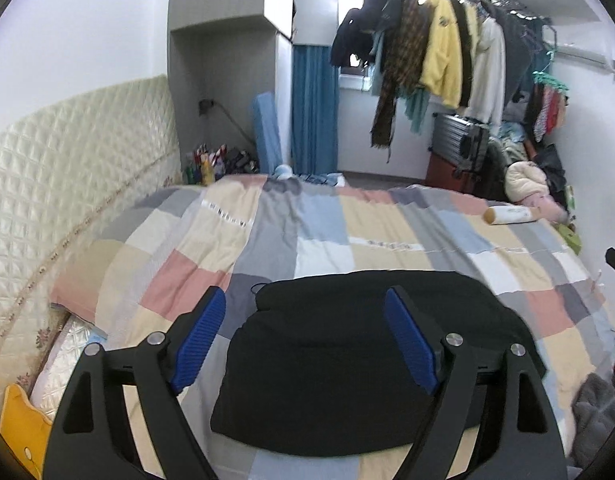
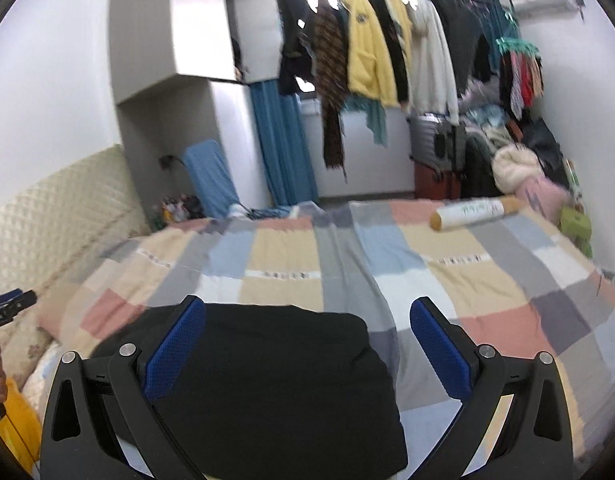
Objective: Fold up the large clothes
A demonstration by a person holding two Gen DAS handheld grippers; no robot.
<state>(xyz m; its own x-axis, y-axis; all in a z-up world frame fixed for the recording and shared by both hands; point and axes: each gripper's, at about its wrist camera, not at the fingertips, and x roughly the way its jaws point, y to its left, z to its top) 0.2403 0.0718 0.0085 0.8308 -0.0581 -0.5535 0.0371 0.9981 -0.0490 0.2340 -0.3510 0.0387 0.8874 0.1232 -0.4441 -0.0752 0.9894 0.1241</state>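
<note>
A black garment (image 1: pixel 347 372), folded into a thick rectangular bundle, is seen lying on the patchwork bedspread (image 1: pixel 315 232) near the bed's near edge. The left gripper (image 1: pixel 307 340) is held above the bundle with its blue-padded fingers (image 1: pixel 199 344) spread wide, nothing being gripped between them. The right gripper (image 2: pixel 307 356) is likewise held over the garment's right-hand part, its fingers (image 2: pixel 439 356) parted and empty; the garment (image 2: pixel 267 392) is seen mostly under the left finger, while the right finger is placed over bare bedspread (image 2: pixel 387 256). A white roll with tan ends (image 1: pixel 511 214) is found lying toward the bed's far right corner. A quilted cream headboard (image 1: pixel 67 168) is set along the bed's left edge. Hanging clothes (image 1: pixel 439 48) are crowded on a rail beyond the far edge.
</note>
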